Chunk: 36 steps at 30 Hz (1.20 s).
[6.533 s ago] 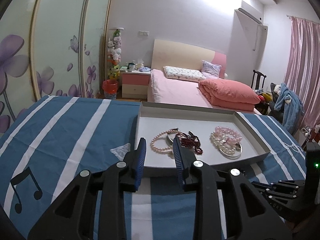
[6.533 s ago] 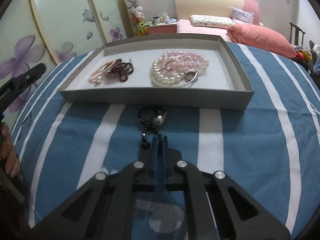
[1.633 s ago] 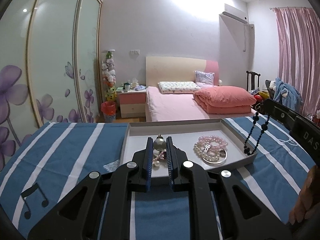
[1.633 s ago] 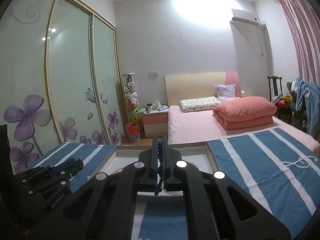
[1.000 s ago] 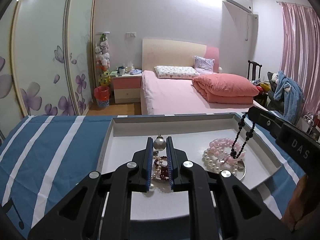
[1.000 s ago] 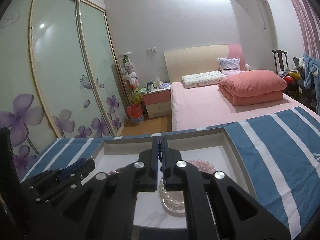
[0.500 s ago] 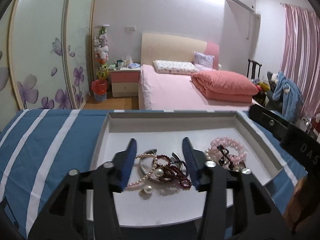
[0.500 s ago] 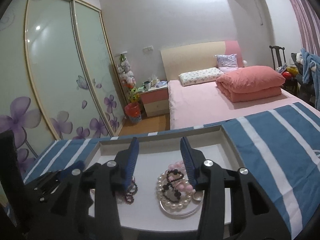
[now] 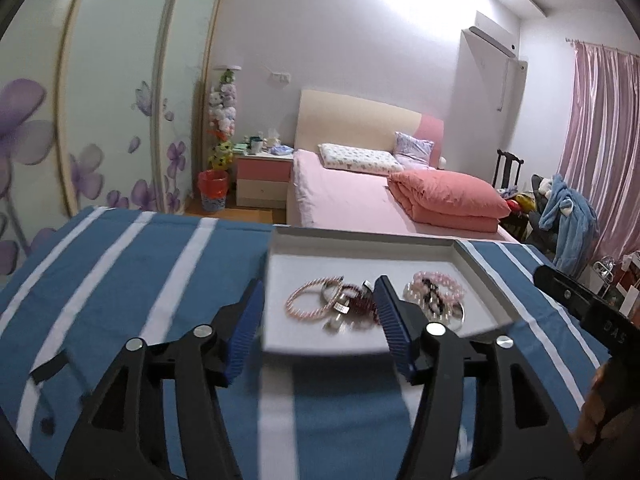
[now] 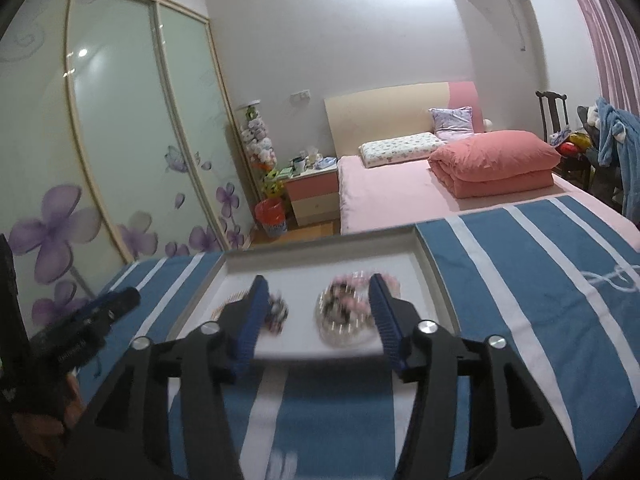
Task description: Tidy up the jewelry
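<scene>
A shallow grey tray [image 9: 280, 264] [image 10: 430, 276] lies on the blue striped cloth. In it, on the left, lies a pile with a pink cord bracelet [image 9: 308, 300], dark red beads [image 9: 358, 306] and a pearl piece [image 9: 334, 322]. On the right lies a heap of pink and white pearl strands with black beads on top [image 9: 434, 296] [image 10: 344, 310]. My left gripper [image 9: 318, 324] is open and empty, just before the tray's near edge. My right gripper [image 10: 316, 320] is open and empty, held likewise at the near edge.
The blue and white striped cloth [image 9: 140, 272] covers the table around the tray. Behind it stand a pink bed [image 9: 360, 200], a nightstand [image 9: 262, 176], a red bin [image 9: 214, 190] and floral wardrobe doors [image 10: 120, 160]. The right gripper's body shows at the left view's right edge [image 9: 584, 308].
Both grippers opened and dropped the black bead necklace and pearl pendant into the tray. Since then both have drawn back from the tray, so it looks smaller and farther.
</scene>
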### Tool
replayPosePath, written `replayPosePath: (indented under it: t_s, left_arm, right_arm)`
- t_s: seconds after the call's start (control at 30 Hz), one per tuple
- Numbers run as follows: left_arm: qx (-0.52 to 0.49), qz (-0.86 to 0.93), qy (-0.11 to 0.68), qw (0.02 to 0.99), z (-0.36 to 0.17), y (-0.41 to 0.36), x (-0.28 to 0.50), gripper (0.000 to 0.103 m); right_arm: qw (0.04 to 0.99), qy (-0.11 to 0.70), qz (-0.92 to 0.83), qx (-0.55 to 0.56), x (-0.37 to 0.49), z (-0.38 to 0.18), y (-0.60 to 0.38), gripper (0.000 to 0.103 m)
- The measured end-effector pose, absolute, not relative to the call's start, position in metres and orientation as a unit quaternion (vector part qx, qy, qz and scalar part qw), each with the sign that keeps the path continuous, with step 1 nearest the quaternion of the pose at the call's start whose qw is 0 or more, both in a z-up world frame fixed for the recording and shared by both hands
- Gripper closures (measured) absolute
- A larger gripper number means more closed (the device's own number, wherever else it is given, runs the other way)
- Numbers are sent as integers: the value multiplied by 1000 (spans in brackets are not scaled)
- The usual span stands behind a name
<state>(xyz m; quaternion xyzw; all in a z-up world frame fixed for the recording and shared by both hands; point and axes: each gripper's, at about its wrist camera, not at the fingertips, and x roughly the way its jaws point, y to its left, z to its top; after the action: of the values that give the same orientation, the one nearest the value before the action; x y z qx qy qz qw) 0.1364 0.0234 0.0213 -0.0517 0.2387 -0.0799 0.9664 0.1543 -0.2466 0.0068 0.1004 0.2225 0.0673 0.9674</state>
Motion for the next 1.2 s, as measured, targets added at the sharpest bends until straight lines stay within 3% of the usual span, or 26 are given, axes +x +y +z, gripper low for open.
replayPosePath:
  t_s: [0.17,0.3,0.37,0.53,1.2]
  left_arm:
    - [-53,-55,231,970,24,36,89,35]
    - [-37,-34,213,976,28,34,64,18]
    - [-30,-32,202,978,29,29,49,12]
    - [-11,-23,176,984,29,22,27,2]
    - [-11,-10,167,986,18,19,5,2]
  right_arm:
    - [971,221,57,77,101,10,-236,31]
    - [974,213,47,67,74,13,-229,9]
    - [976,204,44,62,61,15,-226,4]
    - [980,195,33,36,39,13,-218,4]
    - [986,160,33,35,8,5,-218,4]
